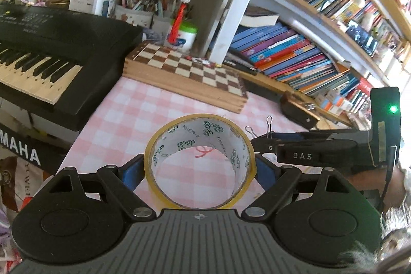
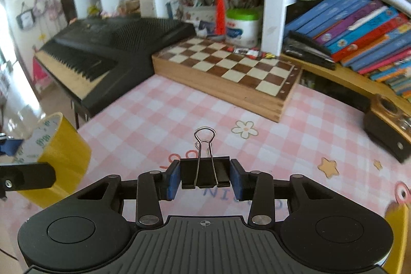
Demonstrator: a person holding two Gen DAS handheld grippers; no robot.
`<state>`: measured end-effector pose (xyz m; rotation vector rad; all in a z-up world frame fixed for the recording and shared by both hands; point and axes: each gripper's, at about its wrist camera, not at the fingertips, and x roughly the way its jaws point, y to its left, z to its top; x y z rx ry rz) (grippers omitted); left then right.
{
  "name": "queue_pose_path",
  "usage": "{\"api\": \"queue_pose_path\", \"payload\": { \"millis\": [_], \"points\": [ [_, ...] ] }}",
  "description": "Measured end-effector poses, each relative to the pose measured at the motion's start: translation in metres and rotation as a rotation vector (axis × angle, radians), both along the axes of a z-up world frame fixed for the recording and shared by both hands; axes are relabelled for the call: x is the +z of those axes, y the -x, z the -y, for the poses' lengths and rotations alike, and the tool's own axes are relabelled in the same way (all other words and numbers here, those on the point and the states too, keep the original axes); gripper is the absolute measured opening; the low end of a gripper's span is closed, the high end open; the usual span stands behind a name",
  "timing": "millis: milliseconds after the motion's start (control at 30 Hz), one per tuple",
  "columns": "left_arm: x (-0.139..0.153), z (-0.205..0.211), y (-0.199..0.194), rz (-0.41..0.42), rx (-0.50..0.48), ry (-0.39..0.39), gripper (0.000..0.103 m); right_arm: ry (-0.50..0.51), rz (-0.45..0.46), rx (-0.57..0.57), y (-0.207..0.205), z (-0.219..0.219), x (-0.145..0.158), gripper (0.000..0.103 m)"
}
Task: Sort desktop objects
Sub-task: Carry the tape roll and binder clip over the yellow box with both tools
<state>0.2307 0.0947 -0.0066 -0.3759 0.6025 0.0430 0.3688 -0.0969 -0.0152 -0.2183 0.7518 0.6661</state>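
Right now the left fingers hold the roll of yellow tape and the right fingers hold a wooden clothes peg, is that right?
Not quite. The left gripper does hold the roll of yellow tape, but the right gripper holds a black binder clip with silver wire handles, not a wooden clothes peg. The right wrist view shows it clamped between the blue fingers.

Bright daylight on my feeds, window glare blown out at far edges, fisheye-bent shelves (image 1: 321,17), slight motion blur.
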Motion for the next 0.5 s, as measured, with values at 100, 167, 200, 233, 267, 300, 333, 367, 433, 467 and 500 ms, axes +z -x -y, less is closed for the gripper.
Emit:
{"api": "queue_pose_path", "payload": {
  "millis": [100, 167, 200, 233, 267, 300, 333, 367, 433, 467, 500],
  "points": [
    [0.005, 0.001, 0.013, 0.017, -0.006, 0.012, 0.086, -0.019, 0.020, -0.027, 0.019, 0.007, 0.011, 0.039],
    [0.008, 0.002, 0.023, 0.027, -0.011, 0.018, 0.086, -0.036, 0.031, -0.043, 0.032, 0.014, 0.018, 0.039],
    [0.010, 0.002, 0.028, 0.032, -0.013, 0.021, 0.086, -0.042, 0.036, -0.053, 0.040, 0.017, 0.021, 0.039],
    [0.012, 0.002, 0.034, 0.038, -0.016, 0.026, 0.086, -0.048, 0.039, -0.063, 0.048, 0.021, 0.024, 0.039],
    [0.014, 0.001, 0.039, 0.042, -0.017, 0.033, 0.086, -0.055, 0.040, -0.071, 0.056, 0.024, 0.027, 0.039],
    [0.016, 0.001, 0.045, 0.048, -0.018, 0.039, 0.086, -0.061, 0.040, -0.079, 0.063, 0.027, 0.029, 0.039],
    [0.018, 0.002, 0.050, 0.053, -0.020, 0.044, 0.086, -0.067, 0.041, -0.088, 0.070, 0.031, 0.031, 0.039],
    [0.019, 0.002, 0.055, 0.059, -0.024, 0.047, 0.086, -0.073, 0.043, -0.097, 0.079, 0.035, 0.033, 0.039],
    [0.022, 0.004, 0.066, 0.069, -0.035, 0.048, 0.086, -0.079, 0.045, -0.113, 0.094, 0.039, 0.036, 0.039],
    [0.024, 0.004, 0.071, 0.072, -0.042, 0.049, 0.086, -0.083, 0.046, -0.122, 0.101, 0.042, 0.037, 0.039],
    [0.025, 0.006, 0.076, 0.075, -0.050, 0.049, 0.086, -0.088, 0.044, -0.134, 0.108, 0.045, 0.038, 0.039]
  ]
}}
